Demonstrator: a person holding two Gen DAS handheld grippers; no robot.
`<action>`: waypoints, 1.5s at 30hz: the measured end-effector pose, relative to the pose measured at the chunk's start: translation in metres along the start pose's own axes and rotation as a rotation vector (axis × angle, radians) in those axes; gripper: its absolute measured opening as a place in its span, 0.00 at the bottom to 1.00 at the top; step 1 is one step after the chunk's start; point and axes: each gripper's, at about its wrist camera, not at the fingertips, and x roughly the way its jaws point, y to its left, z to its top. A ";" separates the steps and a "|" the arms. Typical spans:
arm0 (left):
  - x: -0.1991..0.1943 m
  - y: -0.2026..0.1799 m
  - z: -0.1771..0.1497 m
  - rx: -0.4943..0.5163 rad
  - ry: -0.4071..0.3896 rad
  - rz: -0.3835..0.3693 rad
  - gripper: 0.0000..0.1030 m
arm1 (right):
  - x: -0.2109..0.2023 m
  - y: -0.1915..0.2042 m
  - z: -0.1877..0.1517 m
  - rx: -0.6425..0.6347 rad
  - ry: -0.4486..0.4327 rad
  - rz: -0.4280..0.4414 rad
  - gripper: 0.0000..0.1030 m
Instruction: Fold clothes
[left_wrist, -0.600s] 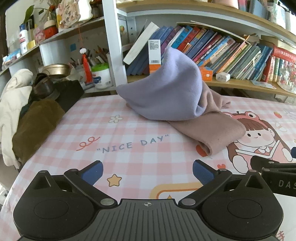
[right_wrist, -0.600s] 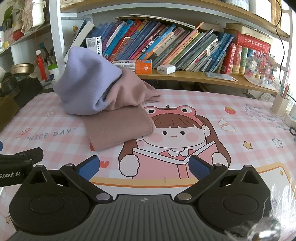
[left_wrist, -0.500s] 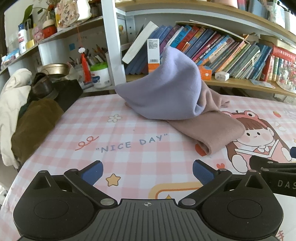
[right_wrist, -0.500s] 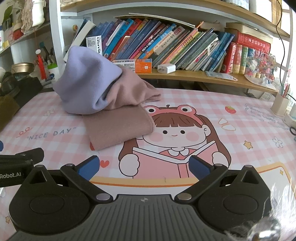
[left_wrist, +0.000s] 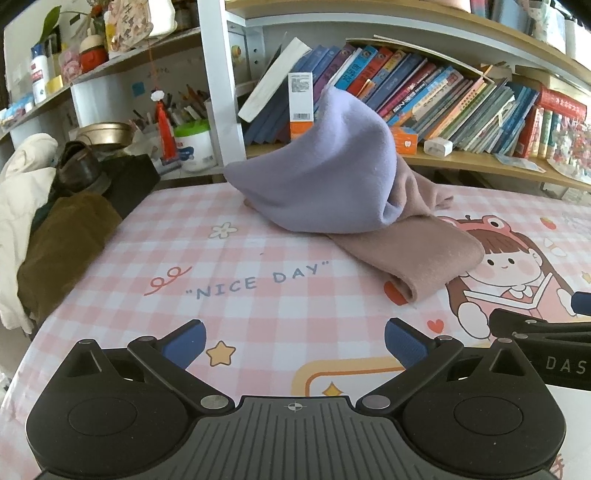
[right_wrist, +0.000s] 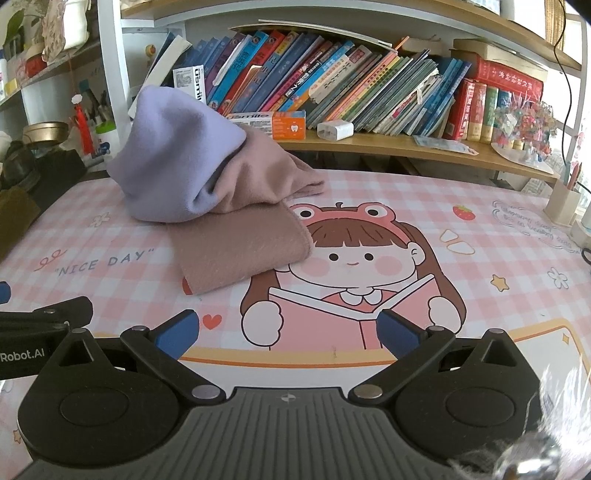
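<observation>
Nearest in both wrist views are the tools themselves. The left hand-held gripper (left_wrist: 294, 341) hangs over the pink checked desk (left_wrist: 258, 306) with its jaws spread wide and nothing between them. The right hand-held gripper (right_wrist: 287, 334) is just beside it, also spread wide and empty, above the printed girl with a book.

Farther on, well apart from both, lie the clothes. A dusty-pink garment (right_wrist: 240, 247) lies flat on the desk, its long axis running from the near left edge back toward the shelf. On its far end sits a lilac garment (left_wrist: 325, 173), bunched into a tall, rumpled heap.

From the left hand-held gripper the pile lies ahead and to the right; from the right one, ahead and to the left. So the pile is between the two lines of reach, and neither arm looks clearly nearer. The pink near edge is the closest cloth to both.

Beyond the pile stands a bookshelf (right_wrist: 369, 144) crowded with leaning books.
</observation>
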 end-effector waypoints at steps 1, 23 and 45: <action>0.000 0.000 0.000 0.001 0.000 0.001 1.00 | 0.000 0.000 0.000 0.000 0.001 0.001 1.00; 0.001 0.001 0.000 -0.003 0.009 0.001 1.00 | -0.002 0.000 0.001 0.004 0.011 -0.003 1.00; 0.003 0.001 -0.001 0.000 0.020 0.001 1.00 | 0.000 0.000 0.001 0.009 0.021 -0.001 1.00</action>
